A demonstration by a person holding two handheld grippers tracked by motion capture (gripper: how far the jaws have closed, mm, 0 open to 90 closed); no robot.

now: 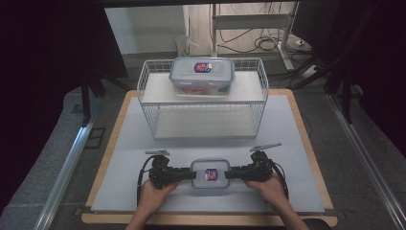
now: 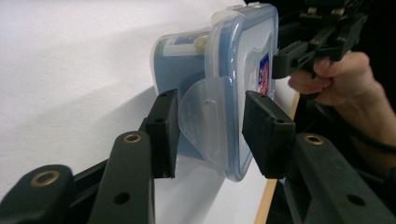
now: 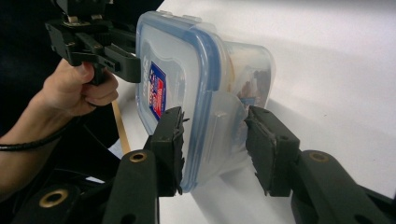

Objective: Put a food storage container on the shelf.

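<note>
With the left gripper (image 1: 189, 175) and right gripper (image 1: 231, 174) clamping their jaws on the ends of the box (image 1: 210, 174) at lower centre on the tabletop (image 1: 297, 158), the grasp looks done, and next comes an even lift.

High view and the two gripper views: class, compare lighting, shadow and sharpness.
High view: bright white mat, dark surroundings, everything small and soft. Left gripper view: small container sharp, throwing a grey shadow on the mat; near jaws slightly soft. Right gripper view: the container's lid evenly lit, background dark.
</note>
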